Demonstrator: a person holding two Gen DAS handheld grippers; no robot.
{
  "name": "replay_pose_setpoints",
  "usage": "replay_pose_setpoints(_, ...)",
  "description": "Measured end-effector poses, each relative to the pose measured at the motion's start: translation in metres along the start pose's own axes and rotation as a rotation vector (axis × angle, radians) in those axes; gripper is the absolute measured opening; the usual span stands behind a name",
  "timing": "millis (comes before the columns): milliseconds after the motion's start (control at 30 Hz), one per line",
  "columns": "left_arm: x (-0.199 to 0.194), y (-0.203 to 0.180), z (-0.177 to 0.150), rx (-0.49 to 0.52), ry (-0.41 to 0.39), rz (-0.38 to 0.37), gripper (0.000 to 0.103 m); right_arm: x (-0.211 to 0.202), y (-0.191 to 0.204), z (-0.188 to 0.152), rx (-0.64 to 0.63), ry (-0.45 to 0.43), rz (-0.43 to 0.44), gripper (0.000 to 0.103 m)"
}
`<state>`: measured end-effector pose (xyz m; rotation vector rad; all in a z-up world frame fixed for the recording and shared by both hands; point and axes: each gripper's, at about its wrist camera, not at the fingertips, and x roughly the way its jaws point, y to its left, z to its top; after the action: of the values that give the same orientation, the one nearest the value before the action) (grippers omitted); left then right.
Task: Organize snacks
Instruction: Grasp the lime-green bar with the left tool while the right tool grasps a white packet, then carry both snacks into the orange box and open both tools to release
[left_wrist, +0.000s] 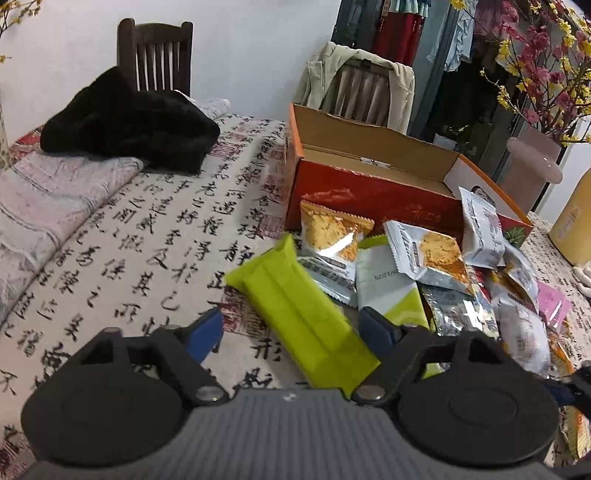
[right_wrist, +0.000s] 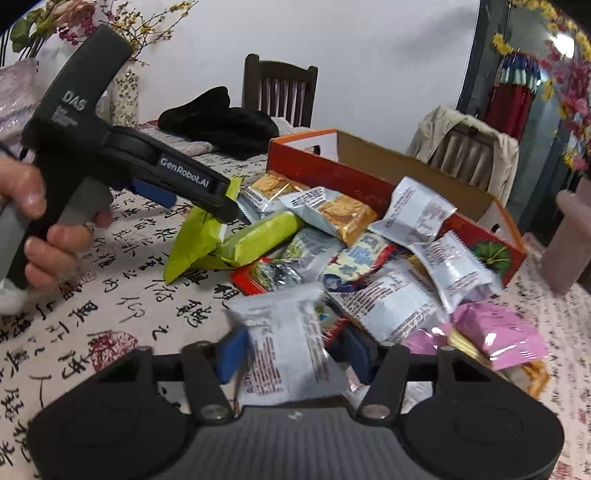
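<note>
Left gripper (left_wrist: 291, 328): jaws partly apart, straddling a lime-green wrapper (left_wrist: 299, 314) lying flat on the tablecloth (left_wrist: 122, 236); contact with its pads cannot be judged. Right gripper (right_wrist: 291, 354): jaws narrowed onto a white snack packet (right_wrist: 284, 347), pads pressing its sides. Snack pile (right_wrist: 369, 251): loose packets heaped against an open red cardboard box (right_wrist: 369, 177). Pink packet (right_wrist: 498, 332): at the pile's right edge.

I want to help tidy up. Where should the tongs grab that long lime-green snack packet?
Grip the lime-green packet across its narrow middle, coming from above at its bare tablecloth side. It lies flat and long, and its far end leans on the snack pile, so that side is crowded.
</note>
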<state>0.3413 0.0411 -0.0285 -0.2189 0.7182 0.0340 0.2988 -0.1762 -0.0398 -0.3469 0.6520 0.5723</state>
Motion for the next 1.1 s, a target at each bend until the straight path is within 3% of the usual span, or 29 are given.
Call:
replay_pose_setpoints(133, -0.008, -0.001, -0.008, 0.005, 0.009, -0.014, 0.047, -0.004, 0.005, -0.002, 0.016, -0.011, 0.001, 0.040)
replay_pose_setpoints(300, -0.034, 0.004, -0.026, 0.013, -0.010, -0.011, 0.035, -0.034, 0.010, -0.015, 0.050, -0.049, 0.001, 0.040)
replay_pose_setpoints(567, -0.090, 0.009, -0.057, 0.045, -0.070, -0.038, 0.033, -0.085, 0.012, -0.035, 0.106, -0.103, -0.074, 0.040)
replay_pose_setpoints(733, -0.125, 0.004, -0.061, 0.092, -0.161, -0.053, 0.033, -0.112, 0.011, -0.038, 0.132, -0.155, -0.116, 0.040)
replay_pose_setpoints(933, -0.148, -0.004, -0.046, 0.124, -0.244, -0.078, 0.033, -0.127, 0.001, -0.028, 0.137, -0.204, -0.147, 0.040)
replay_pose_setpoints(1100, -0.149, -0.009, -0.004, 0.170, -0.284, -0.112, 0.033, -0.129, -0.029, -0.002, 0.166, -0.258, -0.146, 0.040)
